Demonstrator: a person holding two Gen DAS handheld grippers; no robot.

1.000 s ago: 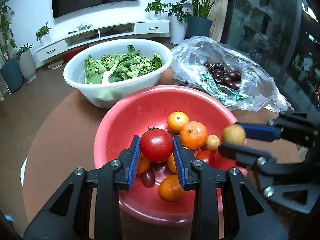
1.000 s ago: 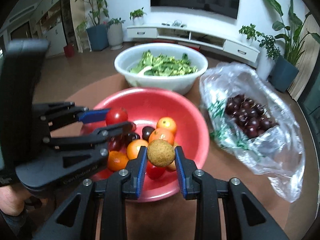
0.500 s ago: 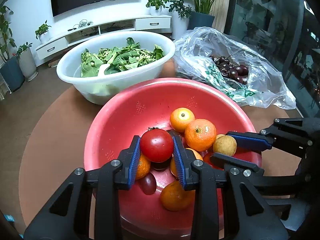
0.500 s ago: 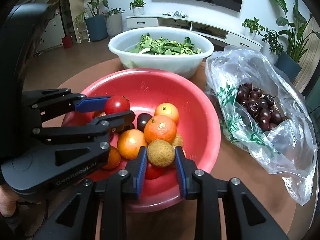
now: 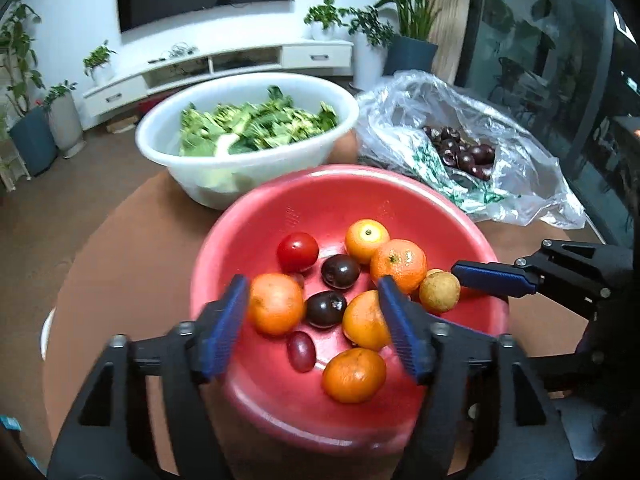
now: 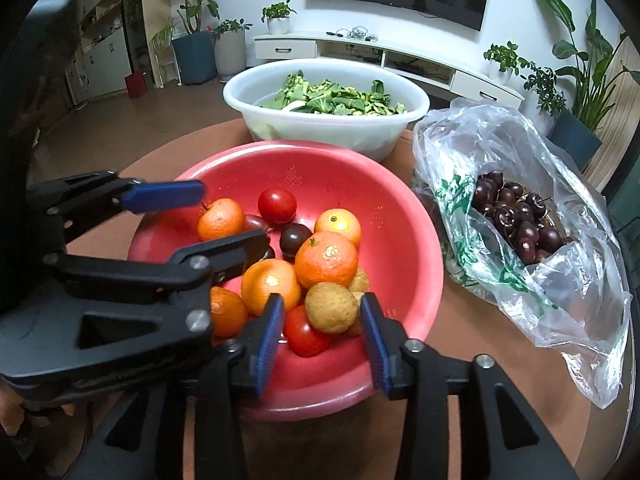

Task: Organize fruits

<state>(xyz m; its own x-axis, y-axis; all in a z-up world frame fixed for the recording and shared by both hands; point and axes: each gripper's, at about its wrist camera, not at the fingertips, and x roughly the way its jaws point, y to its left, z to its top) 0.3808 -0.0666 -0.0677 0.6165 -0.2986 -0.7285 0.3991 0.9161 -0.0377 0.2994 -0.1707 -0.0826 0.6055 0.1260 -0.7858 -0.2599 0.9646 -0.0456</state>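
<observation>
Fruit piled in the red bowl (image 5: pixel 256 216), greens in the white basin (image 5: pixel 248 160), cherries in the plastic bag (image 6: pixel 520 216).

Both grippers gape empty: left gripper (image 5: pixel 314 320) over five oranges, right gripper (image 6: pixel 322 330) straddling the brown fruit (image 6: pixel 331 307); the tomato (image 5: pixel 298 252) lies at centre frame.

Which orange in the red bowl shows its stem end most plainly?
The big orange at the middle of the red bowl; its green stem faces up.
</observation>
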